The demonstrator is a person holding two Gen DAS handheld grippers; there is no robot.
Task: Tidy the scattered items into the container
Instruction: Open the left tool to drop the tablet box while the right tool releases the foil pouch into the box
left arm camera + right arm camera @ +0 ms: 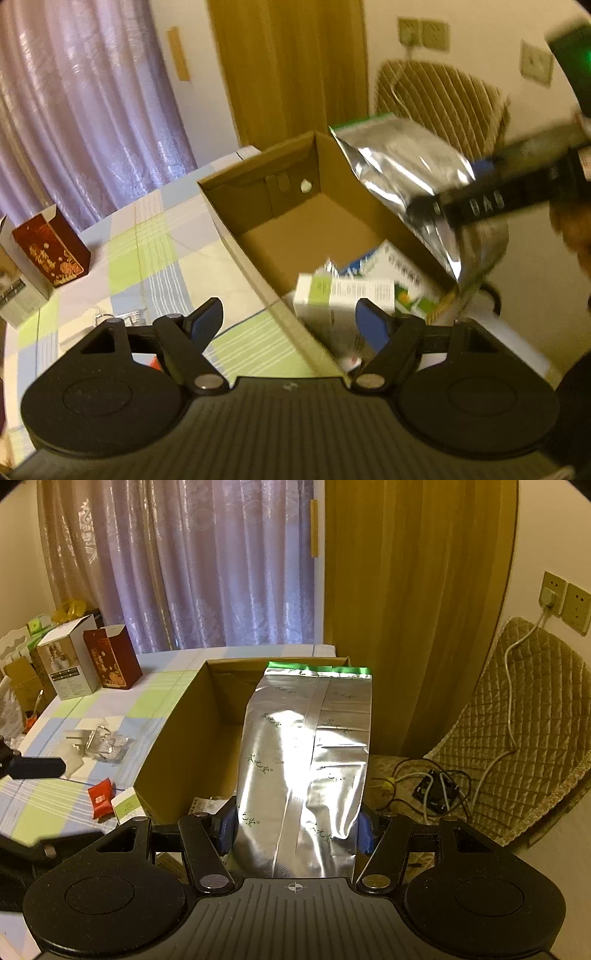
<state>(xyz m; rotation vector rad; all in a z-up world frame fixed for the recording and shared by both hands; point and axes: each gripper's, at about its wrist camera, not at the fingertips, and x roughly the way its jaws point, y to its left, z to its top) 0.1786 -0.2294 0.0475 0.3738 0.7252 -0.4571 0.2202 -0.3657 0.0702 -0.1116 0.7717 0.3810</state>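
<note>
Silver foil pouch [402, 166] hangs over the far right rim of the cardboard box [236, 236] in the left wrist view, pinched by the right gripper [436, 206], while the left gripper [290, 317] hovers at the near corner, jaws apart and empty, above cartons [343, 291] already inside. Right wrist view: right gripper [295, 827] jaws are clamped on the foil pouch [306, 753] at its bottom end, long axis pointing straight ahead over the cardboard box [173, 746], so I'd guess it just needs dropping in, with the red packet [100, 798] and clear bag [105, 746] left on the checked surface [55, 808].
</note>
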